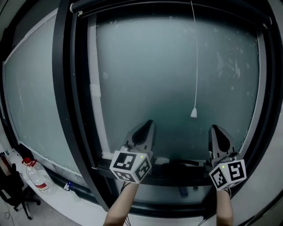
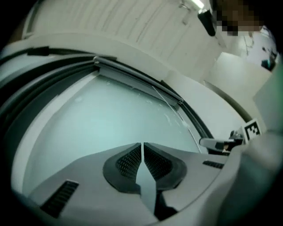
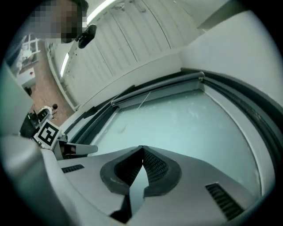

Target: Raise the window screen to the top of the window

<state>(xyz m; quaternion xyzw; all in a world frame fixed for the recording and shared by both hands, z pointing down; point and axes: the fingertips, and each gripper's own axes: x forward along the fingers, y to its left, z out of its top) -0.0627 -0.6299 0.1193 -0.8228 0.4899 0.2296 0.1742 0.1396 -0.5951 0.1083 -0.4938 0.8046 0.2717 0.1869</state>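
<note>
Item 1, window screen [image 1: 159, 79]: a pale, hazy sheet filling the right-hand opening of the dark window frame [image 1: 62, 88]. It runs from the housing bar [image 1: 172, 5] at the top to a dark bottom rail [image 1: 177, 167] low in the opening, so it is fully down.

Item 2, pull cord [image 1: 196, 57]: thin and white, hanging in front of the screen right of centre. It ends in a small white knob [image 1: 193, 113], clear of both grippers.

Item 3, left gripper [image 1: 149, 124]: points up at the screen's lower part, just above the rail. Jaws pressed together, nothing between them.

Item 4, right gripper [image 1: 215, 129]: to the right, at the same height and also pointing up. Jaws together and empty.

Item 5, neighbouring pane [image 1: 31, 97]: to the left, equally hazy.

Item 6, clear bottle with red top [image 1: 35, 174]: on the white ledge at lower left, with a black chair [image 1: 13, 192] just left of it.
</note>
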